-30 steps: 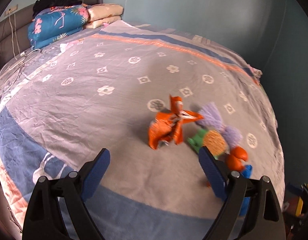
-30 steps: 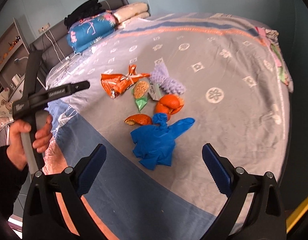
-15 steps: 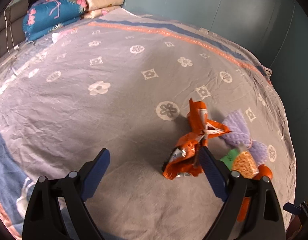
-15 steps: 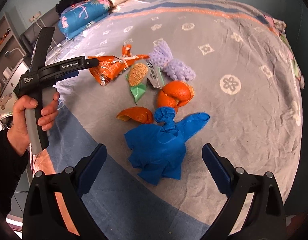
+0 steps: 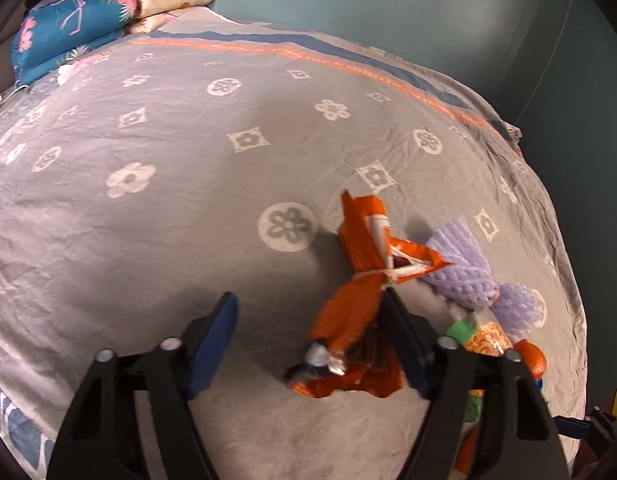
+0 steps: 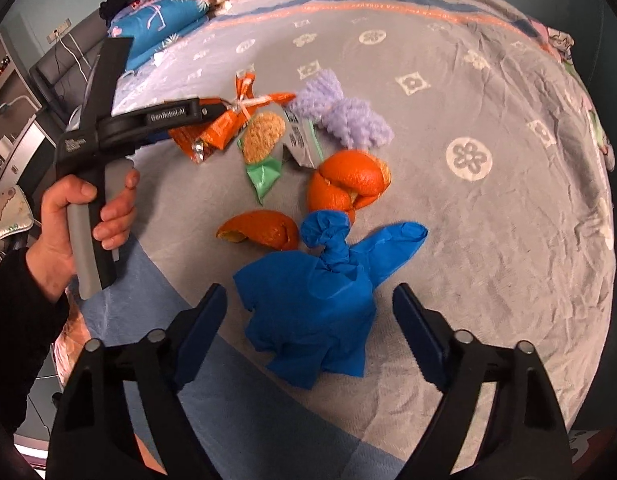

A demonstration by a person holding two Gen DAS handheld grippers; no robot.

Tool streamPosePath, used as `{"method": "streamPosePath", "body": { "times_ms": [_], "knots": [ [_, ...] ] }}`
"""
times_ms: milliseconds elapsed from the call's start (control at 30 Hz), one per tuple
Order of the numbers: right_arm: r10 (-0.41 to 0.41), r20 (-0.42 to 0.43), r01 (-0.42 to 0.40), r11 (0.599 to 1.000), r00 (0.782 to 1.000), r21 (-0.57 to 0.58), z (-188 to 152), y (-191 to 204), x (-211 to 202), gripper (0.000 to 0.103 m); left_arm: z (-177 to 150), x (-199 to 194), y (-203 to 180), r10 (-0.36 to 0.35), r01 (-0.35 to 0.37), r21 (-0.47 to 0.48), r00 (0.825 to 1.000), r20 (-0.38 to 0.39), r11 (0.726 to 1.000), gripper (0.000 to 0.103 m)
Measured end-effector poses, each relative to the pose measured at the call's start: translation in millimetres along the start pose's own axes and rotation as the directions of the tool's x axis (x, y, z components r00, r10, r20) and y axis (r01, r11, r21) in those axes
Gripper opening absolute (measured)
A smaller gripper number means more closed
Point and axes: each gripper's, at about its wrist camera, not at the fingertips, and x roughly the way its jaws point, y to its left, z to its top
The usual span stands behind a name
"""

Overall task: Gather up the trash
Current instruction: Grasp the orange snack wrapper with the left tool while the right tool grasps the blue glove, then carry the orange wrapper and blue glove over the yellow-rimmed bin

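Trash lies on the bed: a crumpled orange snack wrapper (image 5: 360,304) (image 6: 220,128), a purple foam net (image 5: 464,272) (image 6: 340,112), a green snack bag (image 6: 264,152), orange peels (image 6: 348,184) and a knotted blue glove (image 6: 320,288). My left gripper (image 5: 308,340) is open, low over the bed, with the wrapper's lower part between its fingers, against the right finger (image 5: 404,344). My right gripper (image 6: 308,328) is open, just above the blue glove, which lies between its fingers.
The grey flowered bedspread (image 5: 168,200) covers the bed. Folded blue and cream bedding (image 5: 80,28) is stacked at the headboard. A teal wall (image 5: 428,8) stands beyond the bed. The bed edge drops off at the right (image 6: 596,184).
My left gripper has moved forward and down to the orange wrapper, which now sits between its fingers. My right gripper has closed in on the blue glove.
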Motion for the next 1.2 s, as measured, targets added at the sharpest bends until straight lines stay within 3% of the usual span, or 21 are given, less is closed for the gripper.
{"method": "streamPosePath", "body": {
  "times_ms": [67,133,367,633,1200],
  "knots": [
    [-0.003,-0.017,0.003,1.000,1.000,0.006,-1.4,-1.1,5.0,0.070,-3.3,1.1,-3.8,-0.018,0.018,0.028,1.000,-0.004,0.999,0.046],
    [-0.002,-0.031,0.003,1.000,1.000,0.012,-2.4,-1.8,8.4,0.066,-6.4,-0.1,-8.7,-0.025,0.025,0.056,1.000,0.003,0.998,0.038],
    [0.021,-0.048,-0.021,1.000,0.999,0.010,-3.8,-2.0,13.8,0.044,-10.3,-4.3,-22.0,-0.023,0.020,0.115,1.000,0.018,0.993,0.017],
    [0.049,-0.046,-0.050,0.999,0.998,-0.010,-4.6,0.2,12.4,0.021,-10.3,-16.7,-18.2,-0.030,0.027,0.091,0.999,0.038,0.995,0.016],
    [0.069,0.042,-0.067,0.997,0.997,-0.044,-6.2,19.5,-29.8,0.019,-25.6,-84.0,2.6,-0.035,0.034,0.009,0.996,0.086,0.999,0.016]
  ]
}}
